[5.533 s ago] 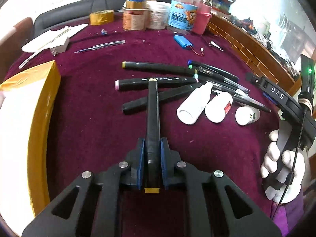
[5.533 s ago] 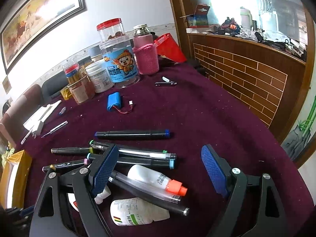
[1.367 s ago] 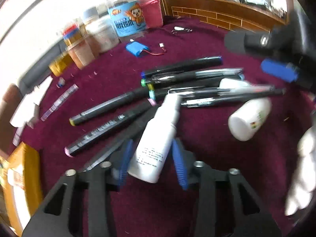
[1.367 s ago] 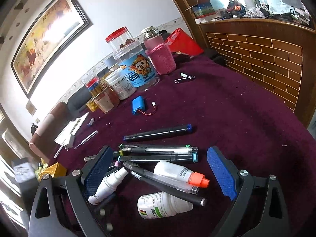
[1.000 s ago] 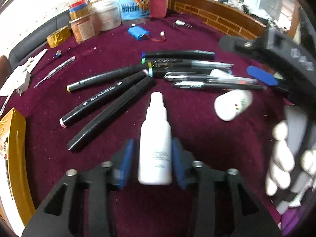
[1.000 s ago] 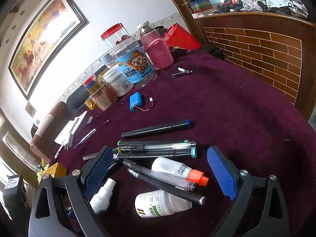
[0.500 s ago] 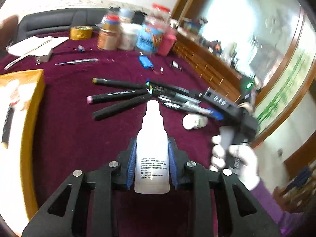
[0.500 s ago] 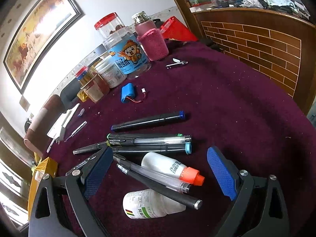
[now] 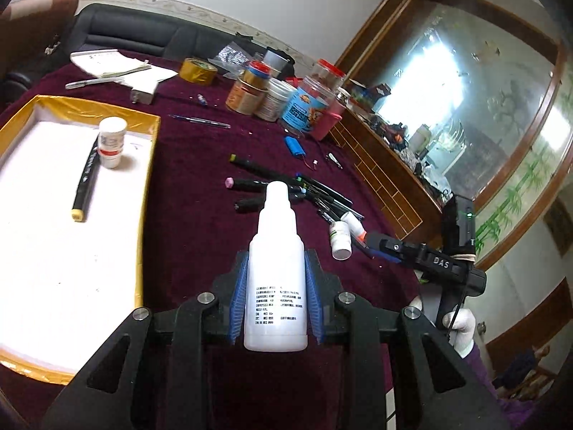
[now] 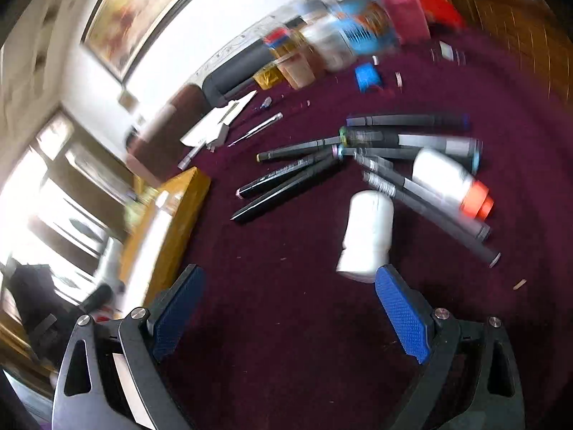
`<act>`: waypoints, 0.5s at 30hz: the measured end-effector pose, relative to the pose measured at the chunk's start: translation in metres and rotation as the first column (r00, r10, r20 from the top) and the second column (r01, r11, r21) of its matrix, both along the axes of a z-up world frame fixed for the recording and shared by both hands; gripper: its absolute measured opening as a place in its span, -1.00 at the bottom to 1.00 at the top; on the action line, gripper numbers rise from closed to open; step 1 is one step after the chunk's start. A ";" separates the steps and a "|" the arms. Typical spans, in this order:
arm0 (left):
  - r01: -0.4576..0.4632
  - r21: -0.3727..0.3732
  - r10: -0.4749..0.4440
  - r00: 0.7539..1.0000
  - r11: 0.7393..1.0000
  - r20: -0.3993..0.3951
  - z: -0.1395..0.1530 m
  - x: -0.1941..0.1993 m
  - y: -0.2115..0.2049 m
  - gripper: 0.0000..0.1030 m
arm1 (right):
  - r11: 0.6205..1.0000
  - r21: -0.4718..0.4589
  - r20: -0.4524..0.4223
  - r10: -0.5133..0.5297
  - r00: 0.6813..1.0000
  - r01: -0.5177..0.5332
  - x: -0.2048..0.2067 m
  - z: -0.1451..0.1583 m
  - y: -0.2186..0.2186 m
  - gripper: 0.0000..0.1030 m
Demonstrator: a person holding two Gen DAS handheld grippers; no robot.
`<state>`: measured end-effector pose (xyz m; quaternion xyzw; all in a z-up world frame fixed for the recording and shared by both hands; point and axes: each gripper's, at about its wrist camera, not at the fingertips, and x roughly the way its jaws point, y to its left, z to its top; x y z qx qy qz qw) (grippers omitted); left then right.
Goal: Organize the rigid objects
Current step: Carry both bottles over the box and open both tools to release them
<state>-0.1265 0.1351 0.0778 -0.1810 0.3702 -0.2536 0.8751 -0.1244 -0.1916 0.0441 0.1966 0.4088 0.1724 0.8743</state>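
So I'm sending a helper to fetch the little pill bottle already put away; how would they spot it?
Find the shallow gold-edged box with a white floor at the left of the purple table. The pill bottle stands upright near its far end, touching a black marker. It is the only white, red-banded bottle inside.

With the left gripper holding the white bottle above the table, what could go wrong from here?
1. The left gripper grips only the lower body of the smooth white dropper bottle, so it may tip or slip before reaching the gold-edged box.
2. A capped white bottle stands upright in the box beside a black marker; setting down nearby might topple it.
3. The open right gripper is close to a lying white bottle and might push it.
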 end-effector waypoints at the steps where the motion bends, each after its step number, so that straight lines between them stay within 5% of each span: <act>1: -0.004 -0.007 0.004 1.000 1.000 -0.001 -0.001 0.000 0.003 -0.48 | 0.994 -0.107 0.035 -0.029 0.999 0.032 -0.002 0.010 0.006 0.82; 7: -0.033 -0.025 0.033 0.999 0.999 -0.006 -0.004 -0.010 0.020 -0.48 | 0.937 -0.337 -0.002 -0.094 0.996 0.087 0.018 0.004 0.029 0.75; 13: -0.096 -0.015 0.096 0.995 0.995 0.018 0.005 -0.018 0.047 -0.48 | 0.945 -0.276 -0.131 -0.217 0.967 0.175 0.048 -0.021 0.013 0.14; 15: -0.118 -0.006 0.118 0.993 0.993 0.029 0.009 -0.019 0.058 -0.48 | 0.942 -0.272 -0.149 -0.240 0.959 0.194 0.054 -0.026 0.011 -0.30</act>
